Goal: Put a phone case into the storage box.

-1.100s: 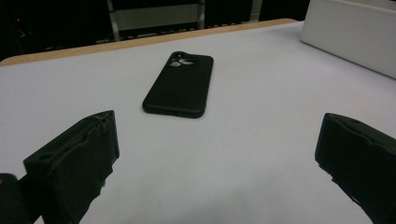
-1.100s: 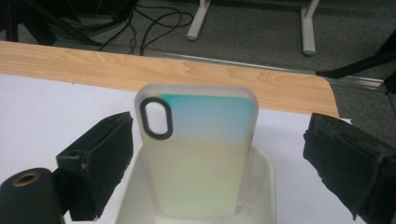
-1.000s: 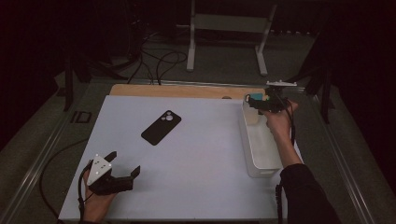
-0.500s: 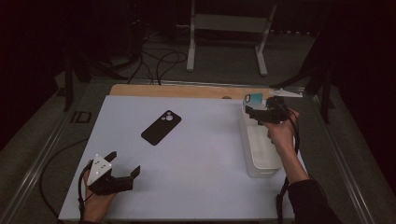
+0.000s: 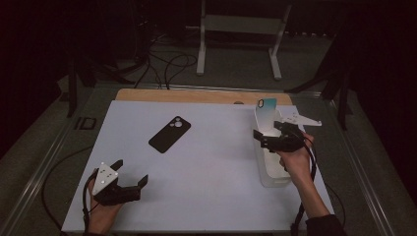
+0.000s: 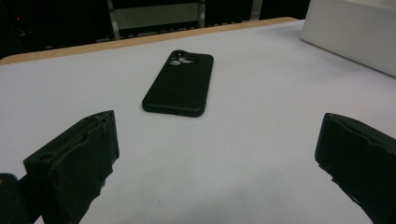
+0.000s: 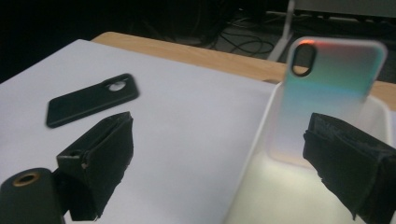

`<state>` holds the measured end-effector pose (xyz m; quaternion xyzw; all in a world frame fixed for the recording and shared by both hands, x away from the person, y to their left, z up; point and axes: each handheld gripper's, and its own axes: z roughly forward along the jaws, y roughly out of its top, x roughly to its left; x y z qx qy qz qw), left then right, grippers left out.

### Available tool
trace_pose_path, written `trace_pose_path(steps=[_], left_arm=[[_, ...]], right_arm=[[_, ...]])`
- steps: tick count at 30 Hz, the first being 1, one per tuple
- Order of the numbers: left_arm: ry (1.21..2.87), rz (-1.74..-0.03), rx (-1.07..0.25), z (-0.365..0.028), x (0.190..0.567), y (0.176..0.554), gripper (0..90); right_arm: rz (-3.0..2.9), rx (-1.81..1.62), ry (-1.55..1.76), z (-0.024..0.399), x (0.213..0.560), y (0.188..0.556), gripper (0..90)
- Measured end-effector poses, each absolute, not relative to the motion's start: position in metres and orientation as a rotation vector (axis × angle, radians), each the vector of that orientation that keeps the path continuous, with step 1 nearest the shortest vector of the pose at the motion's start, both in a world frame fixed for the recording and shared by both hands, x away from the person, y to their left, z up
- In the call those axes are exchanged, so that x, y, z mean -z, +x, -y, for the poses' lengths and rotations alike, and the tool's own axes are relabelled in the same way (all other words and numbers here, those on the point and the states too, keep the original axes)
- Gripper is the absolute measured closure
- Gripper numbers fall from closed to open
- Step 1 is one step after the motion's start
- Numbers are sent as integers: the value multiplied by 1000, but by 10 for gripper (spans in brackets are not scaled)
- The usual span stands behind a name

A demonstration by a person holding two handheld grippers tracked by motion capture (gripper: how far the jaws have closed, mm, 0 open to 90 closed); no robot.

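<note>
Both claws gape empty: the right claw (image 5: pixel 268 139) over the white bin (image 5: pixel 266 169) holding an upright iridescent case (image 7: pixel 327 93), the left claw (image 5: pixel 129 176) facing the black case (image 6: pixel 180 84) on the worktop (image 5: pixel 211 162).

A translucent, iridescent phone case (image 7: pixel 327 100) stands upright at the far end of a white rectangular plastic bin (image 5: pixel 269 169). Its camera cutout is at the top.

White bin (image 7: pixel 261 140): base cut off by frame edge. Iridescent phone case (image 7: pixel 327 93): lower end hidden inside (blurred outline).
</note>
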<state>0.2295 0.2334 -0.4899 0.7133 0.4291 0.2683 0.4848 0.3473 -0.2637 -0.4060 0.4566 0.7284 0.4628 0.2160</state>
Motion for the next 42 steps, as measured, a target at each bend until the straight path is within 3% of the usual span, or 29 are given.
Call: trace_pose_path(steps=[23, 42], left_arm=[[1750, -1050, -642, -232, 490, 232, 2], [1768, -1042, -633, -228, 486, 234, 2]], right_arm=[[-1982, -1391, 1079, 259, 442, 280, 86], [-1925, -1421, 1056, 269, 463, 248, 86]])
